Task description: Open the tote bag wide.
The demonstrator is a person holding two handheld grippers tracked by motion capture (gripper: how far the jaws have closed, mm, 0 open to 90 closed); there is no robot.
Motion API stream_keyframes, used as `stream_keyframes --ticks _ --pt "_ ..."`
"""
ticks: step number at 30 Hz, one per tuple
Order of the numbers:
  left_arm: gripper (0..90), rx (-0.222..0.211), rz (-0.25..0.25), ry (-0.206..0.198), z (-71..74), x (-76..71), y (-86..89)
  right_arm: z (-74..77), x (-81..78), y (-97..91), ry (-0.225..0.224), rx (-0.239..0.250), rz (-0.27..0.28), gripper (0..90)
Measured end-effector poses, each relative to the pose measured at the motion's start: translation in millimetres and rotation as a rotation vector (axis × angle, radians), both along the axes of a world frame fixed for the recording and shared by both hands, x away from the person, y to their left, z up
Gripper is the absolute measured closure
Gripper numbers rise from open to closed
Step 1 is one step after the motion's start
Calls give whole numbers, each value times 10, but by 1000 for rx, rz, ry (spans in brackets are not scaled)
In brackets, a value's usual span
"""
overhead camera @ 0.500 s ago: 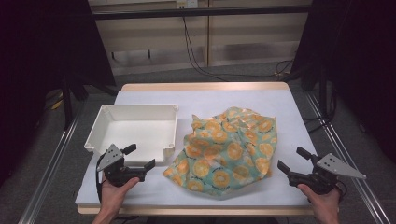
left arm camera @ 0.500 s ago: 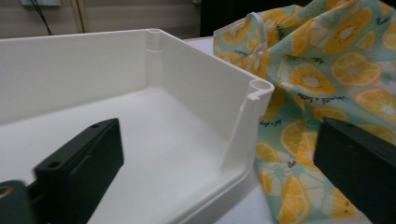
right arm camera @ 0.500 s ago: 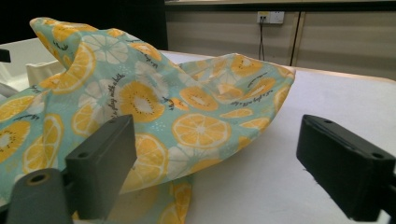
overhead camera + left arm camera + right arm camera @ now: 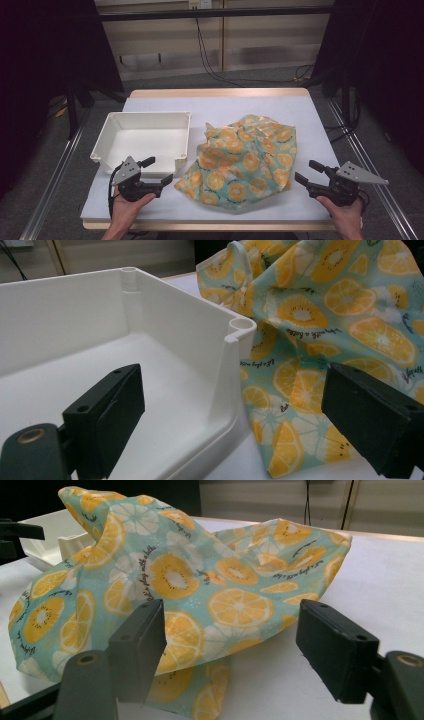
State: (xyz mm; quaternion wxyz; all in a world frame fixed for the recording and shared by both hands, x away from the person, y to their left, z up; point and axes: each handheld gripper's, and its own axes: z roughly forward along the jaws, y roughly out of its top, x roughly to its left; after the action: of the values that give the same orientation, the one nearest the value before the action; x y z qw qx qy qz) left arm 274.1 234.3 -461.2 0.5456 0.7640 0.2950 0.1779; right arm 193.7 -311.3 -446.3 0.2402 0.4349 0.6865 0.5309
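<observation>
Nearest the person, the left gripper (image 4: 156, 172) hovers just in front of the white plastic tray's (image 4: 176, 159) near right corner, its jaws spread and nothing between them. In the left gripper view those jaws frame that same corner of the tray (image 4: 235, 340), with the cloth's edge just to the right of it. The right gripper (image 4: 310, 174) sits on the far side of the cloth from the tray, close to the cloth's near right edge, jaws likewise spread and holding nothing; the right gripper view looks between them straight at the rumpled fabric (image 4: 190, 585), which the pads do not touch.

The cloth (image 4: 245, 160), pale green and printed with orange slices, lies crumpled in a loose heap on the white-covered worktop (image 4: 320, 125), directly right of the tray. Its near left corner reaches the tray's front right corner; from the left gripper view the fabric (image 4: 325, 315) rises beside the tray wall, and I cannot tell whether it touches it.

The tray is a shallow, square-cornered bin standing upright. Its inside is bare white.

Beyond the tray, past the worktop's far wooden edge, black cables (image 4: 210, 60) hang down against a pale wall panel.
</observation>
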Motion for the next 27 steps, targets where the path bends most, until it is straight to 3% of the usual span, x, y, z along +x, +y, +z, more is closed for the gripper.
stream_keyframes --ticks 4,7,12,20,27 --pt "116 -7 -11 5 0 -3 -16 30 17 45 22 9 45 342" --pt "120 19 -12 4 7 -17 -14 76 46 125 41 -31 83 371" --pt "128 21 -19 4 -1 -16 -2 104 107 185 56 -38 131 399" --pt "131 15 -42 12 1 -6 -27 185 350 319 78 -50 210 442" --pt "127 10 -26 10 8 -5 -5 227 550 369 87 -51 237 442"
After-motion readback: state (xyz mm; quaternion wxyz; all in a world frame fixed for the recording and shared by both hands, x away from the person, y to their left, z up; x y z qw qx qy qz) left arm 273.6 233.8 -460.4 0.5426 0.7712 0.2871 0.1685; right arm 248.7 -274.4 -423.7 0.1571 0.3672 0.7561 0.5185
